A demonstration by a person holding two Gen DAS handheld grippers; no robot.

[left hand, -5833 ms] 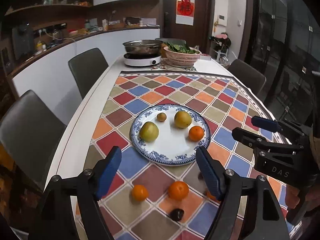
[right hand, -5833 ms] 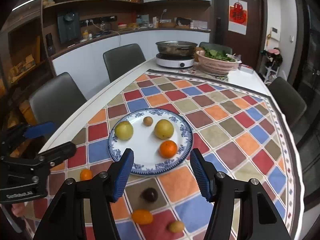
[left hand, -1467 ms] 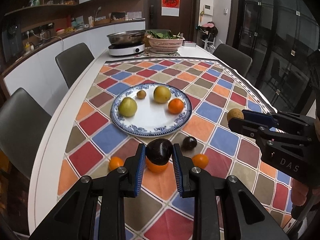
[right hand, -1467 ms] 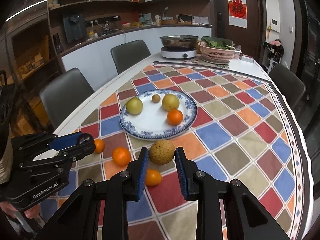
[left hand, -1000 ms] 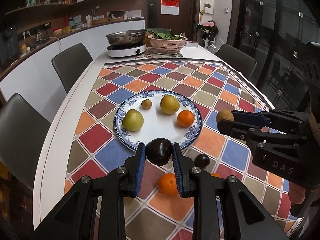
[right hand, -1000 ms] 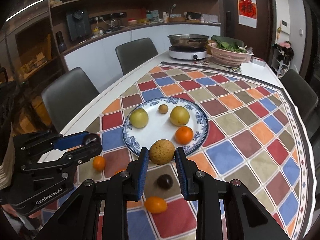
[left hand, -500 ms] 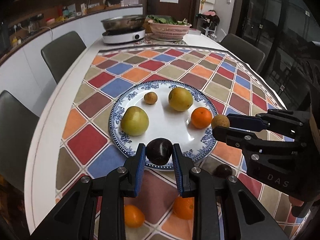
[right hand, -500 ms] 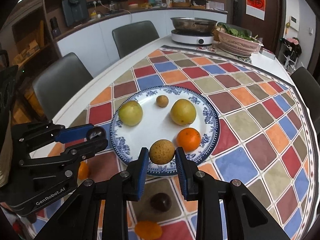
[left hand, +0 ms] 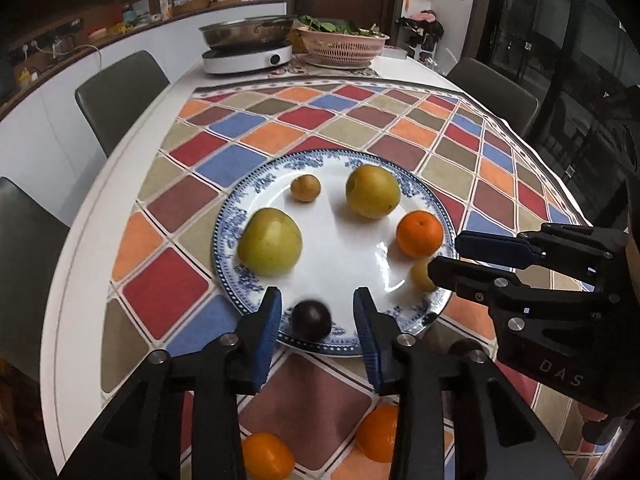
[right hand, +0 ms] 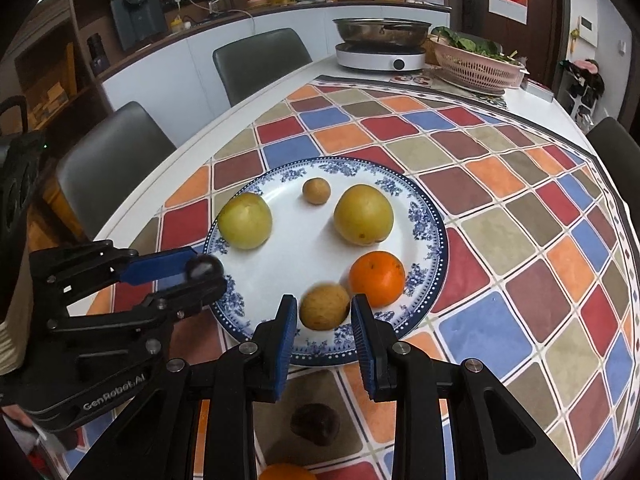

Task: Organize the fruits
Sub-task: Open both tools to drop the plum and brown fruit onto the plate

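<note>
A blue-and-white plate [left hand: 260,184] [right hand: 424,216] holds a green-yellow fruit [left hand: 270,242], a small brown fruit [left hand: 305,188], a yellow fruit [left hand: 372,196] and an orange [left hand: 420,234]. My left gripper [left hand: 317,316] [right hand: 200,276] hangs over the plate's near rim. Its jaws are opening, and a dark round fruit [left hand: 311,320] [right hand: 206,266] sits loose between the pads with a gap on each side. My right gripper [right hand: 325,320] [left hand: 444,258] is shut on a tan round fruit [right hand: 325,306] [left hand: 422,274], low over the plate beside the orange [right hand: 376,278].
Two oranges [left hand: 266,456] [left hand: 378,436] and another dark fruit [right hand: 316,424] lie on the chequered cloth in front of the plate. A pan on a cooker [left hand: 248,56] and a pink basket of greens [left hand: 344,42] stand at the far end. Chairs [left hand: 120,92] line the left edge.
Both grippers have come forward and down over the plate's near rim. The left jaws have parted, and the dark fruit sits lower and free between them. The right grip is unchanged.
</note>
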